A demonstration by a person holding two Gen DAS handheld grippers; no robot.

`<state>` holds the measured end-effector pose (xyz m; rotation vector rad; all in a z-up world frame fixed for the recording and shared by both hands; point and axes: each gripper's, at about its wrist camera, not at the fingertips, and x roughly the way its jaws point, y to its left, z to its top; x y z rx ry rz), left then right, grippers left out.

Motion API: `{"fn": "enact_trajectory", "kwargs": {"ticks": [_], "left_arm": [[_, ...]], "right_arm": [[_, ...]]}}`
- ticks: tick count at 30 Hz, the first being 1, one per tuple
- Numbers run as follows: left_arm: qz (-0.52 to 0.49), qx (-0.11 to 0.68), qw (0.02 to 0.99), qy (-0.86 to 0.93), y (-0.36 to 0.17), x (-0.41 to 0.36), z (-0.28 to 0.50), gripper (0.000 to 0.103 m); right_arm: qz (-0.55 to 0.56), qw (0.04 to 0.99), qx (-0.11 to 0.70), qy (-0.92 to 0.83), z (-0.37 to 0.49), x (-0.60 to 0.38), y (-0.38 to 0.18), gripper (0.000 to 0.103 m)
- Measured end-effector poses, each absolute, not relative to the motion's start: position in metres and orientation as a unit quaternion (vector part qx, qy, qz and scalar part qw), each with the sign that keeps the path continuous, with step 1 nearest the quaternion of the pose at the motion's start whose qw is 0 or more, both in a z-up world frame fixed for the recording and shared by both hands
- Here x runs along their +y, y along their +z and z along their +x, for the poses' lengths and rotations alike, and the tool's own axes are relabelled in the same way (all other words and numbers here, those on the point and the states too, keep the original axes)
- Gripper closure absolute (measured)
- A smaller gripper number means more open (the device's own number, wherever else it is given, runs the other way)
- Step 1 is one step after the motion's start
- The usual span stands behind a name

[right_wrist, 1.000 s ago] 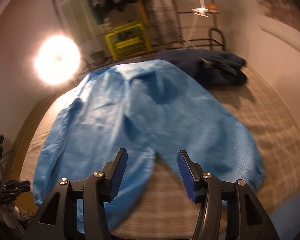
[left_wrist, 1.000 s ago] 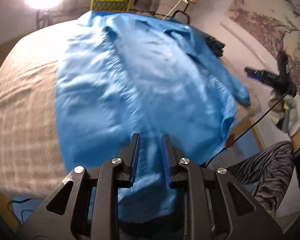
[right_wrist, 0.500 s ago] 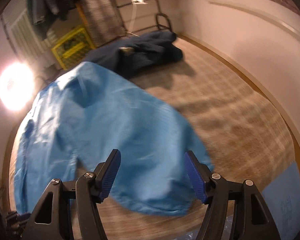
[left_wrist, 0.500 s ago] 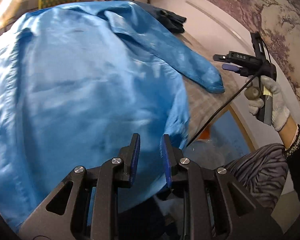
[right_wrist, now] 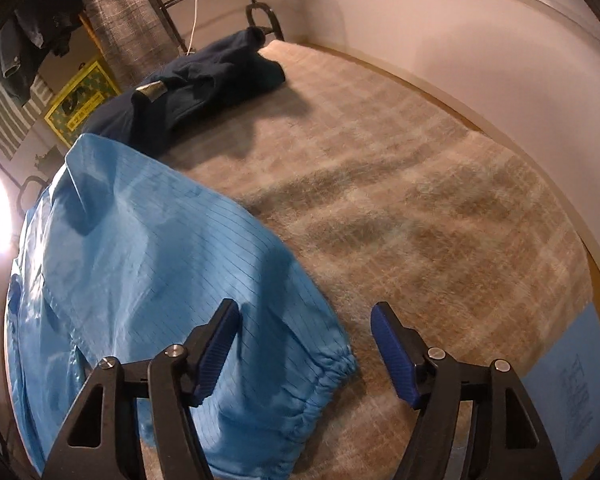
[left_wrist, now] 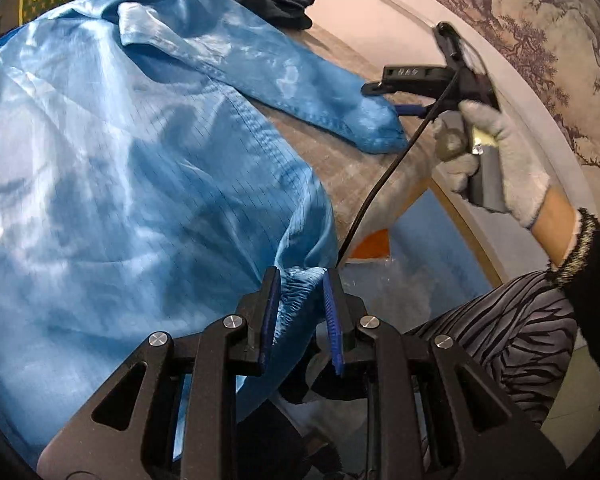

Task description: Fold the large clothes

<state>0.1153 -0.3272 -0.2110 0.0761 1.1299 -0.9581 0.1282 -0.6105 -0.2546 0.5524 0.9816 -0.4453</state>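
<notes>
Left wrist view first: the left gripper has a gathered bit of the blue coat bunched between its blue pads, looks like a hem corner or cuff. The fingers are close together with fabric filling the gap, so I'd call it pinching the cloth, though I can't swear how firmly. The coat itself is spread over the plaid bed cover, collar toward the far end, one sleeve laid out to the side. Holding that corner makes sense to me as an anchor, so the body of the coat doesn't slide while the other side gets worked. This gripper sits low at the near edge of the bed, pointing along the coat.

Same view also catches the right gripper, held by a gloved hand with the arm reaching out over the bed and a cable trailing from it. Its tip is right at the sleeve's cuff end; I can't tell from here whether it touches.

Right wrist view: the fingers are spread wide with nothing between them. The elastic cuff lies on the bed cover in the gap, nearer the left-hand finger. My read is it's lining up to grab the cuff and fold the sleeve inward. A dark navy garment is piled at the far end of the bed, touching the coat's far edge or just beside it, hard to say.
</notes>
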Motion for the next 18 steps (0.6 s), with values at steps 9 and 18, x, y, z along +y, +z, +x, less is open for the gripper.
{"fn": "enact_trajectory", "kwargs": {"ticks": [9, 18], "left_arm": [[0.013, 0.469, 0.784, -0.406, -0.156, -0.265, 0.130, 0.083], [-0.007, 0.448, 0.827, -0.339, -0.136, -0.203, 0.160, 0.083]], "right_arm": [[0.246, 0.846, 0.447, -0.151, 0.143, -0.585, -0.234, 0.103], [0.232, 0.897, 0.359, -0.115, 0.131, -0.542, -0.163, 0.103]]}}
